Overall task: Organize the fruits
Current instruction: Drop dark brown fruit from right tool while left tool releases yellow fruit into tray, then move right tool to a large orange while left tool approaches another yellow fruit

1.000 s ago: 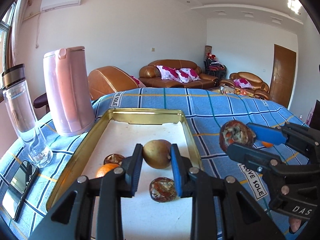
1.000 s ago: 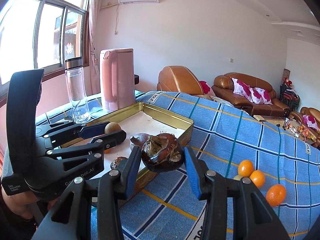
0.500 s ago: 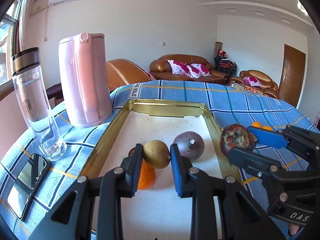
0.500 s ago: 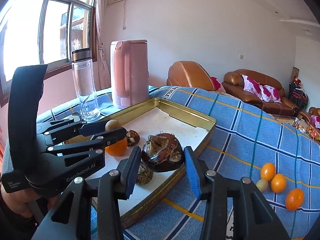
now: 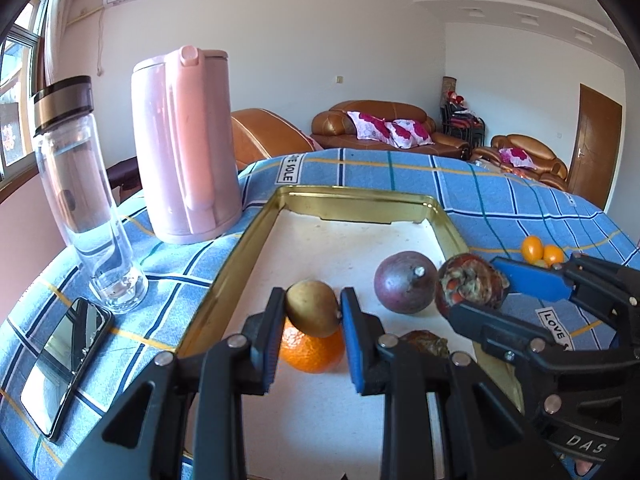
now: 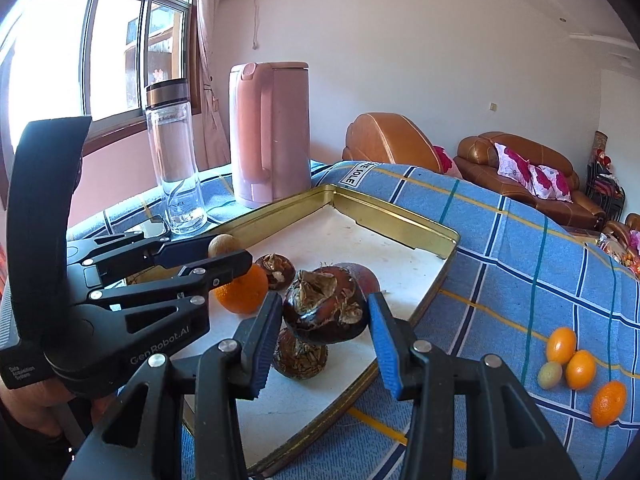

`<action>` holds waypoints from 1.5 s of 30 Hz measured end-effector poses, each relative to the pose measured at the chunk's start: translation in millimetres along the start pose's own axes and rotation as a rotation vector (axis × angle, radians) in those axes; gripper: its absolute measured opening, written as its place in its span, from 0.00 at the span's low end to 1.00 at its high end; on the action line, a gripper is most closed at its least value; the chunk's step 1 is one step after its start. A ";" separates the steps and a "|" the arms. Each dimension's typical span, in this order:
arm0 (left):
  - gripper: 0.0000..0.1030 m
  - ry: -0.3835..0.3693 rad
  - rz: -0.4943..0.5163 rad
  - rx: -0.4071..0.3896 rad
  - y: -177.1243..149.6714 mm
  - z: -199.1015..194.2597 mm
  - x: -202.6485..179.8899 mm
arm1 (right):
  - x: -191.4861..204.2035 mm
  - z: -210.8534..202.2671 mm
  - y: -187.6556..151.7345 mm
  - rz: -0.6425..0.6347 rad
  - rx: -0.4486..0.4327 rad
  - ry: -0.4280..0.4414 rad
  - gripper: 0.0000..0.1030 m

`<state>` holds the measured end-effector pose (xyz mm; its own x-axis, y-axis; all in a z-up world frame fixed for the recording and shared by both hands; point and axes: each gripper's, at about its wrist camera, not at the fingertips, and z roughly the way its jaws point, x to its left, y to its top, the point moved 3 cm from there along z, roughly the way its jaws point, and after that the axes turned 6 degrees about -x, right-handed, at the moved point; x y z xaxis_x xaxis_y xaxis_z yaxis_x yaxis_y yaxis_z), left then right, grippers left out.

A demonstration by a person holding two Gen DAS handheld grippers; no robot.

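My left gripper (image 5: 312, 312) is shut on a small yellow-green fruit (image 5: 312, 308) and holds it above an orange (image 5: 312, 354) in the gold-rimmed tray (image 5: 360, 196). My right gripper (image 6: 324, 316) is shut on a dark brown dried fruit (image 6: 325, 311) over the tray's near right side; it shows in the left wrist view too (image 5: 470, 286). A purple round fruit (image 5: 405, 282) and other brown dried fruits (image 6: 300, 354) (image 6: 276, 270) lie in the tray (image 6: 400, 216).
A pink kettle (image 5: 184, 144), a clear bottle (image 5: 80, 196) and a phone (image 5: 60, 364) stand left of the tray. Several small oranges and a green fruit (image 6: 576, 368) lie on the blue checked cloth (image 6: 520, 248) to the right.
Both grippers have moved forward over the tray with their fruits still held. The purple fruit and the orange now sit closer under them.
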<state>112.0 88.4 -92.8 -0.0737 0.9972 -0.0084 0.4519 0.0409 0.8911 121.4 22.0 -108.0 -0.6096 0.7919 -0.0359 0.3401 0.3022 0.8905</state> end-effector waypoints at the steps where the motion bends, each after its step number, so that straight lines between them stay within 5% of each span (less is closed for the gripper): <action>1: 0.28 0.004 0.003 0.000 -0.1 0.3 0.3 | 0.2 1.0 -0.7 0.002 0.003 0.003 0.45; 24: 0.31 0.069 -0.001 0.033 -0.9 9.6 13.1 | 2.0 15.4 -11.2 0.013 0.045 0.035 0.45; 28: 0.56 0.078 -0.007 0.036 -1.7 9.1 12.5 | 2.1 15.9 -12.2 0.026 0.054 0.051 0.47; 37: 0.86 0.078 -0.035 0.001 5.8 -4.0 8.8 | -6.8 -0.2 -6.5 0.060 0.034 0.028 0.60; 45: 0.95 0.025 -0.046 -0.069 29.2 -25.8 -13.0 | -46.0 -36.5 0.1 0.110 0.003 -0.074 0.63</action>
<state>103.2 75.0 -55.0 -0.1153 0.9925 -0.0395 0.3851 0.0813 0.9193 123.4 -33.8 -89.8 -0.5139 0.8574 0.0285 0.4045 0.2129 0.8894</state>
